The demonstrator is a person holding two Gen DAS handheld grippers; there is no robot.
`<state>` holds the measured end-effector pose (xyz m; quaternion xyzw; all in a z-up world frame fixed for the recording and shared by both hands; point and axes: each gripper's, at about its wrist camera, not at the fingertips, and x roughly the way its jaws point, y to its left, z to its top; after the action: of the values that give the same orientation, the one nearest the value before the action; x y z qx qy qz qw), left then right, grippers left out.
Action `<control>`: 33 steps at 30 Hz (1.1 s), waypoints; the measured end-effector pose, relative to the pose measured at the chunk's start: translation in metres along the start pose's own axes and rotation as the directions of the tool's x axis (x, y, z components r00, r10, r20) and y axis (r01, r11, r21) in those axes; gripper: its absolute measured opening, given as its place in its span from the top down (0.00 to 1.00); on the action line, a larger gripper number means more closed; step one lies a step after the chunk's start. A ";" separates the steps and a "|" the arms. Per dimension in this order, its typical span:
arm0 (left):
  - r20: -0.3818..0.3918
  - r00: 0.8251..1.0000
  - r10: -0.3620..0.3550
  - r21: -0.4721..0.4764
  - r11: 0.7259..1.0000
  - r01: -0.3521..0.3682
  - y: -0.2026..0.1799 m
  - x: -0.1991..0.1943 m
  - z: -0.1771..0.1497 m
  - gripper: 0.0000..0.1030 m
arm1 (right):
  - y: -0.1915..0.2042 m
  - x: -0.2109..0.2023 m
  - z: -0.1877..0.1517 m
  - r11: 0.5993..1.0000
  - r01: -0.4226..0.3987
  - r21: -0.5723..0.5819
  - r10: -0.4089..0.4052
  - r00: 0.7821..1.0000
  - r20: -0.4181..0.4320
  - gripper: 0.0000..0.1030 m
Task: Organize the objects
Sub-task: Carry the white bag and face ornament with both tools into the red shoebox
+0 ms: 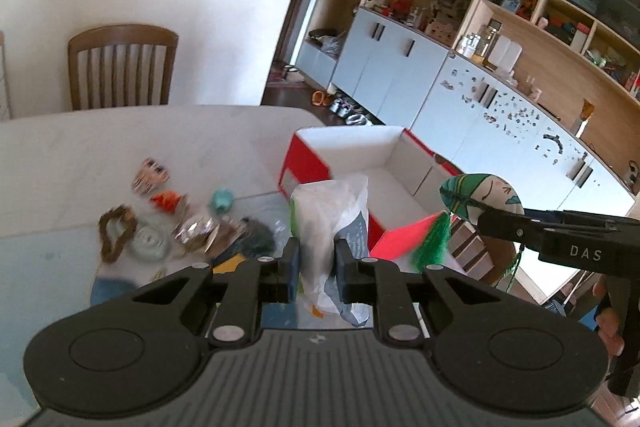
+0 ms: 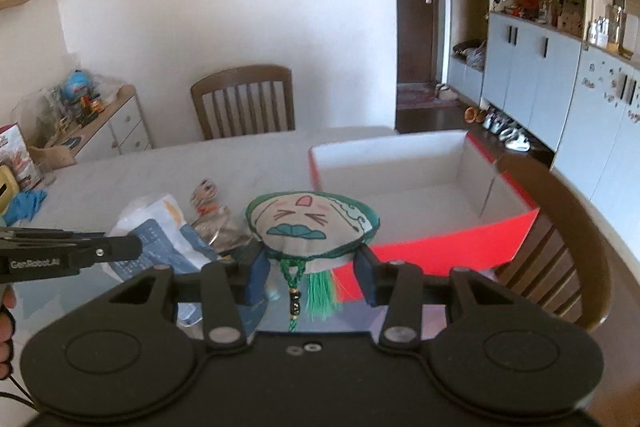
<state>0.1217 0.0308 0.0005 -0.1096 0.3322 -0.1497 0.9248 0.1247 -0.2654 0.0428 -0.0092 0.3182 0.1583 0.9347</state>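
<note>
Up close, the left gripper [image 1: 316, 267] has its 2 fingers closed narrowly on a crinkled plastic bag [image 1: 332, 223], white and clear with a grey printed patch, which stands up between the pads. Ahead and to the right of that tool sits an open red box [image 1: 304, 163] with a white inside, on the pale table [image 1: 120, 139]. To the left of the fingers lies a blurred heap of small items, among them a brown ring [image 1: 116, 231], an orange toy [image 1: 168, 201] and a teal ball [image 1: 222, 199].

The right gripper [image 2: 312, 267] is spread wider, its fingers pressed on either side of a round cloth pouch [image 2: 308, 227] with a cartoon face and green trim. A green tassel [image 2: 320, 295] and beaded cord hang below it. The red box [image 2: 440, 247] lies just ahead and right of this tool, and a wooden chair [image 2: 244, 99] stands beyond the table.
</note>
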 end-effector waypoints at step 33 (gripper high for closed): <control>-0.107 0.983 0.147 0.171 0.977 -0.128 -0.132 0.217 0.107 0.83 | -0.155 0.142 0.059 0.986 -0.031 -0.167 0.012 0.993 -0.116 0.57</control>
<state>0.3231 -0.1571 -0.0053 -0.0011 0.3804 -0.1183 0.9172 0.3128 -0.3641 -0.0083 -0.0937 0.3570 0.1939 0.9089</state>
